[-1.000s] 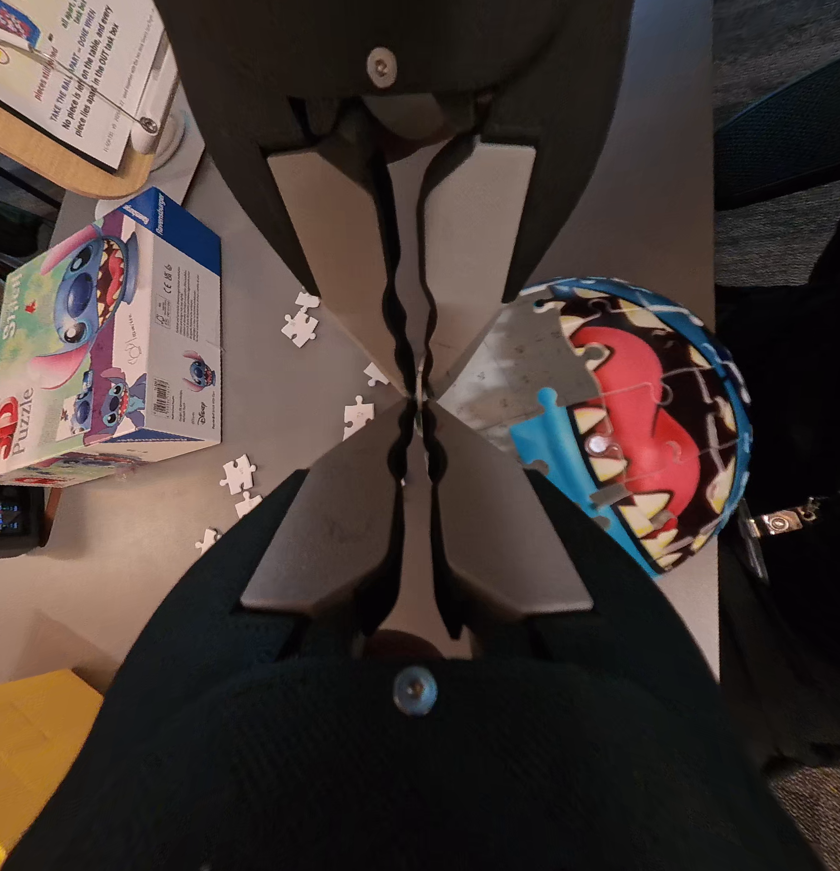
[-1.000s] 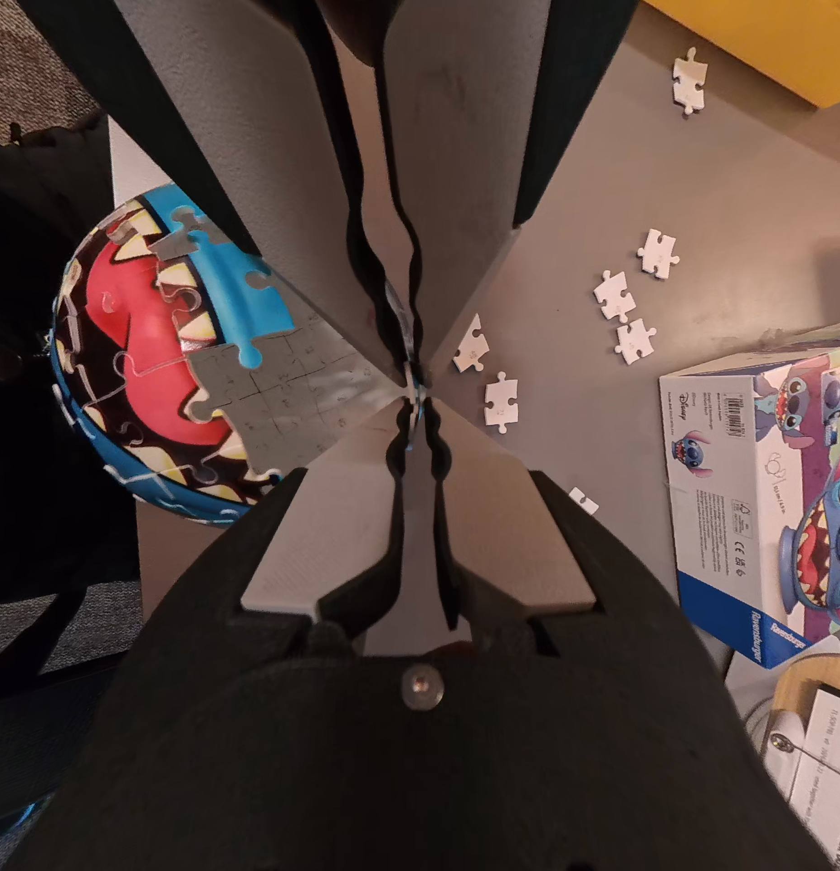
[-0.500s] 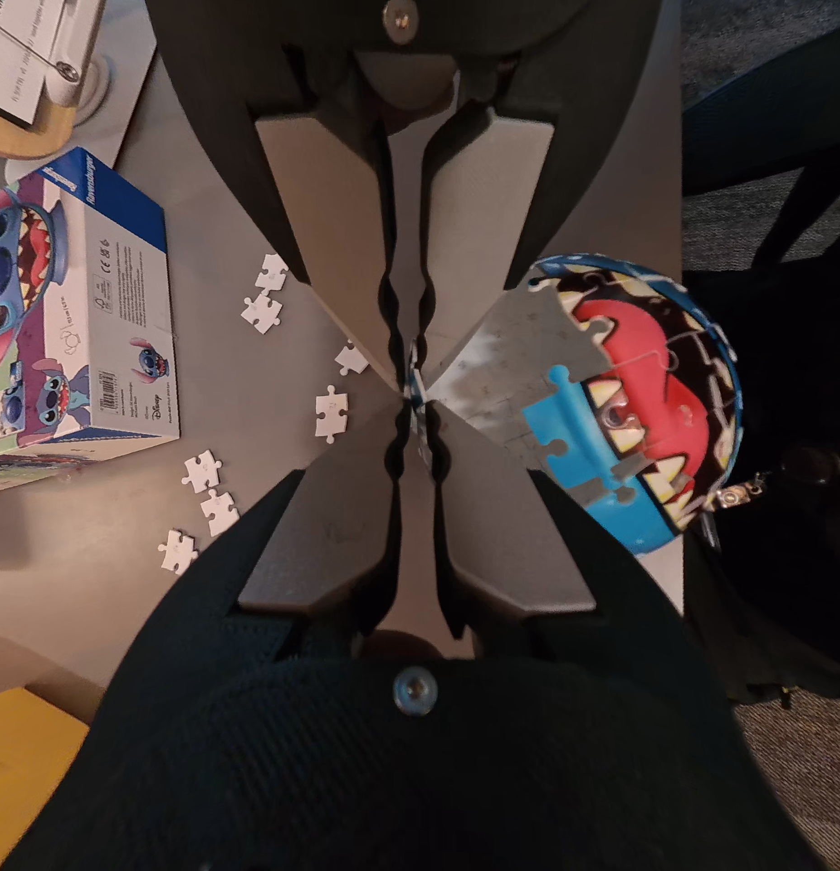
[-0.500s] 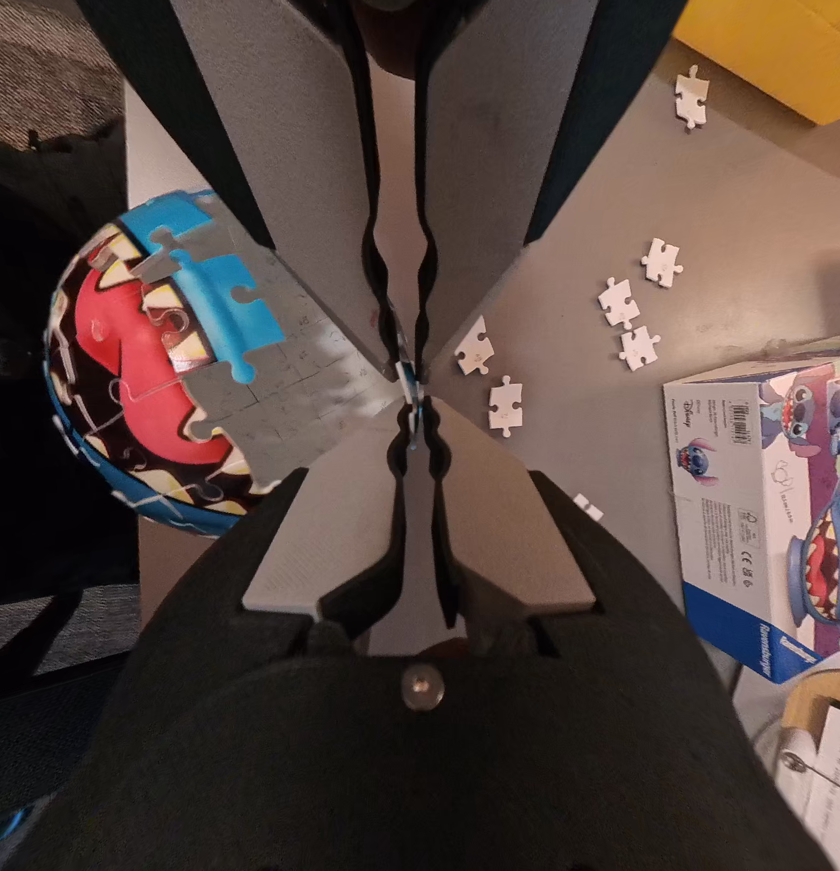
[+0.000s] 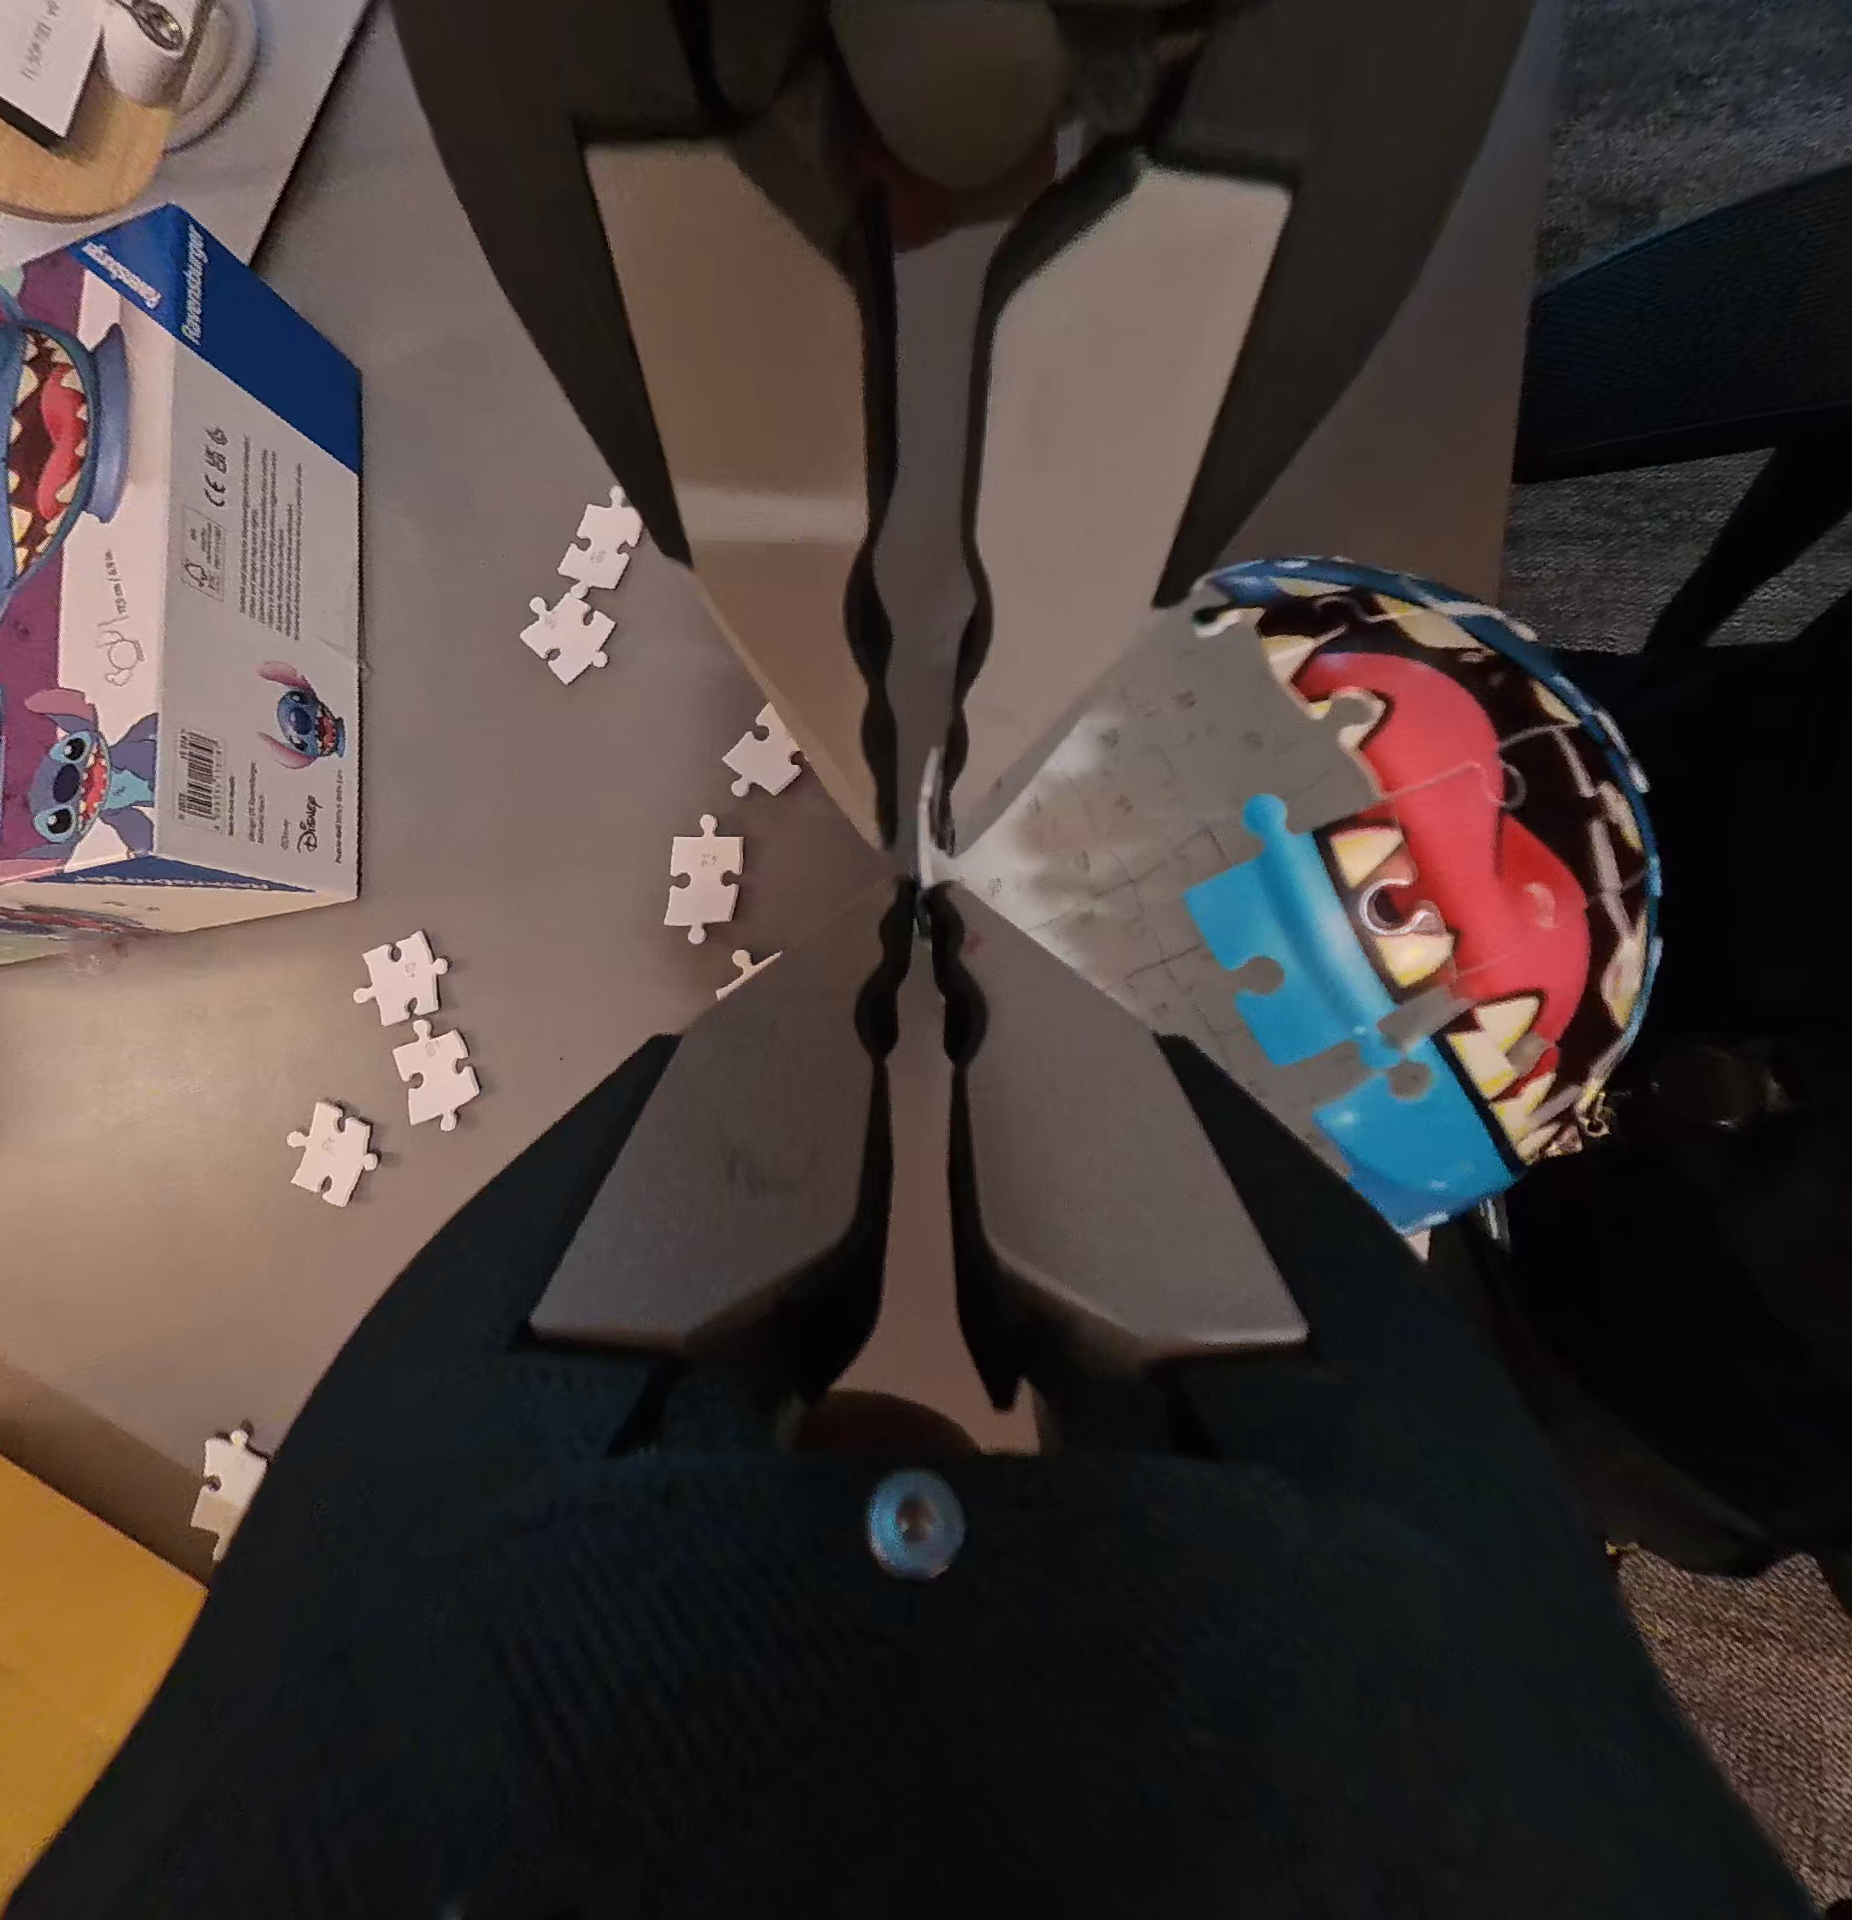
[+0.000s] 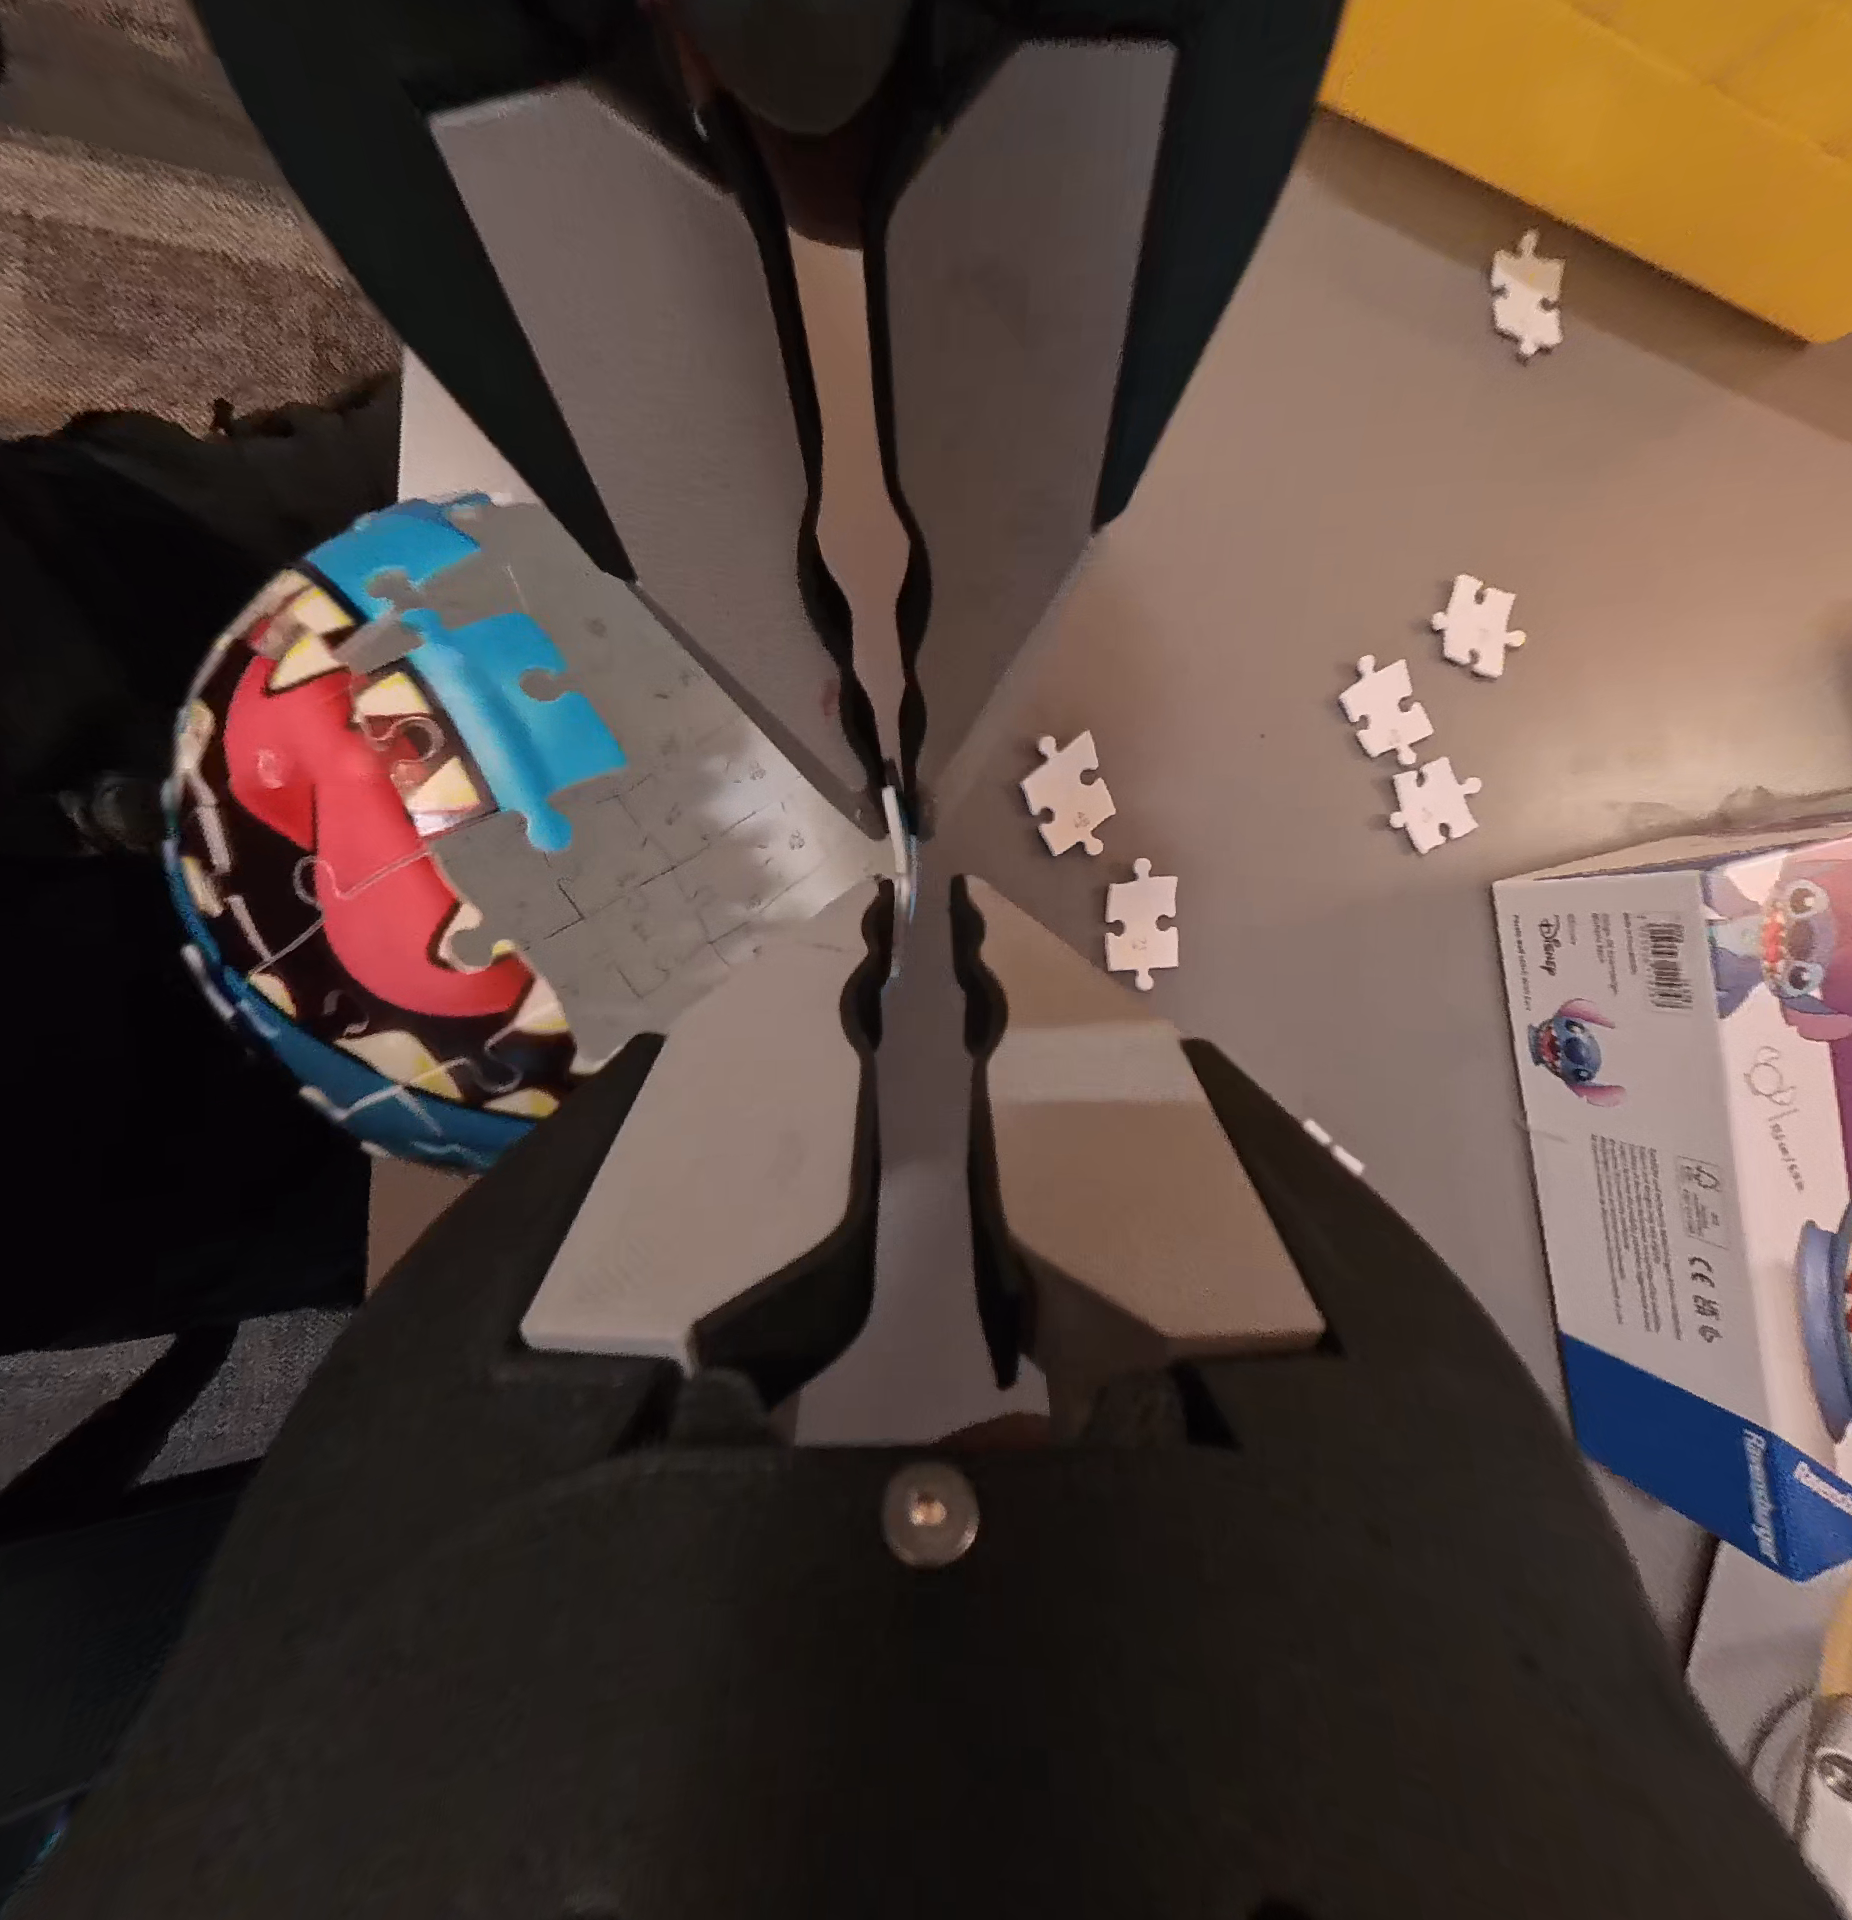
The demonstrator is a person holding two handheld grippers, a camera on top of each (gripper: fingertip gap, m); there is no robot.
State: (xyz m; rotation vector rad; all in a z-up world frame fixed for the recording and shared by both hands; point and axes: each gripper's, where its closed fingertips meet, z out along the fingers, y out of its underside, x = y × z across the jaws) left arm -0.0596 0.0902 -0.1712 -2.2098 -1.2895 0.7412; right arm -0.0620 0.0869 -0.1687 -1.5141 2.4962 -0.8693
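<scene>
Over the tabletop [image 5: 506, 790] near the edge where the puzzle ball [image 5: 1473, 883] sits, your left gripper [image 5: 917, 904] is clamped on the puzzle piece [image 5: 932, 816] while your right gripper [image 6: 917, 883] looks slightly parted around it, so hold steady.

Both wrist views: close above bench [image 5: 506, 790], facing down, opposed; shared puzzle ball [image 5: 1421, 894], box [image 6: 1680, 1143].

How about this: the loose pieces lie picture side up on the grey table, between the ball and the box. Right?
Not quite. The loose pieces lie blank white side up, as the right wrist view shows. They do lie on the grey table, between the ball and the box.
</scene>
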